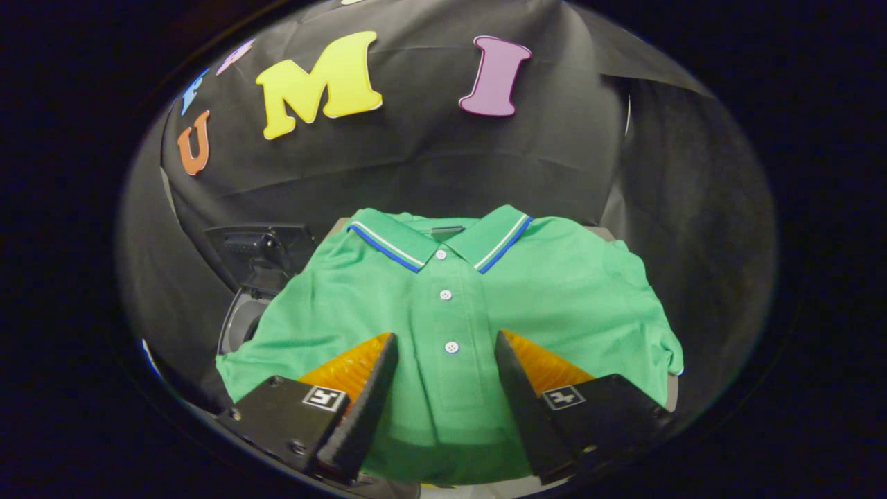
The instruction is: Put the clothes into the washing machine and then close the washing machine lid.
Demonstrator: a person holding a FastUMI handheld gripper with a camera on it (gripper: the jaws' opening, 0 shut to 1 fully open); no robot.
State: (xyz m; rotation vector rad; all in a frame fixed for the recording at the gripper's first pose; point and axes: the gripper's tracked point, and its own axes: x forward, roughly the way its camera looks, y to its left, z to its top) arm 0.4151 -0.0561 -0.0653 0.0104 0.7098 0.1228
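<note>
A green polo shirt [554, 298] lies folded flat, with a white-and-blue striped collar on its far side and a row of white buttons running toward me. My gripper [447, 346] hovers over the shirt's button placket, open, with the lowest button showing between the two fingers [367, 395]. Nothing is held. To the left of the shirt, partly hidden under its sleeve, is the washing machine [242, 322], its dark lid [260, 253] raised and a part of the round opening showing.
The shirt rests on a light surface [671, 391] whose edge shows at the right and near side. Black cloth wall closes off the back and both sides.
</note>
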